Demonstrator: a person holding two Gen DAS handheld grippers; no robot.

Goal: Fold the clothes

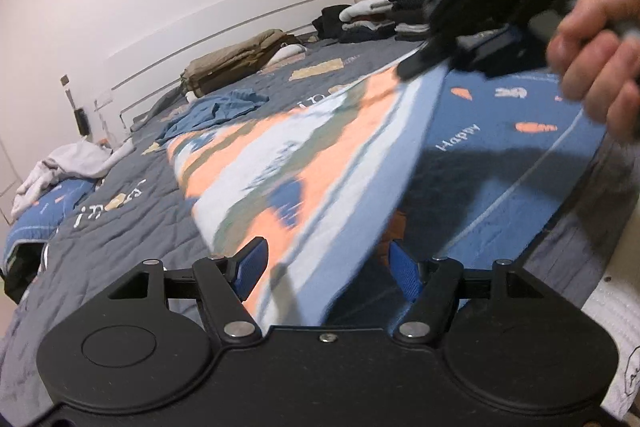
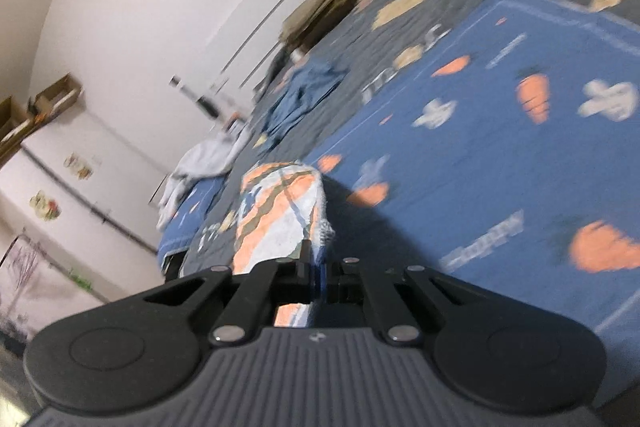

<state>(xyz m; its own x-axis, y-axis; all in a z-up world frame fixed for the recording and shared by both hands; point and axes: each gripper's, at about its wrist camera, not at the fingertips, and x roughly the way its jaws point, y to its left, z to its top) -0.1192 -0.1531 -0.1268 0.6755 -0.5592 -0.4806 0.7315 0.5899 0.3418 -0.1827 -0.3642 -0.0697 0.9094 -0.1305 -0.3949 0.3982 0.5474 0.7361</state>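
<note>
A striped cloth point(image 1: 300, 163) in orange, white and blue hangs taut above the bed, running from my left gripper up to my right one. My left gripper point(image 1: 328, 267) is open; the cloth's near end lies between its blue pads point(image 1: 252, 267) without being pressed. My right gripper point(image 1: 416, 63), held by a hand point(image 1: 592, 75), is shut on the cloth's far edge. In the right wrist view the right gripper point(image 2: 316, 259) pinches a bunched edge of the same cloth point(image 2: 276, 211), which trails away to the left.
Beneath lies a blue carrot-print blanket point(image 2: 480, 147) on a grey quilt point(image 1: 132, 195). A crumpled blue shirt point(image 1: 224, 107), a folded olive garment point(image 1: 236, 63), a stack of dark clothes point(image 1: 360, 23) and a white garment point(image 1: 68, 163) lie farther off on the bed.
</note>
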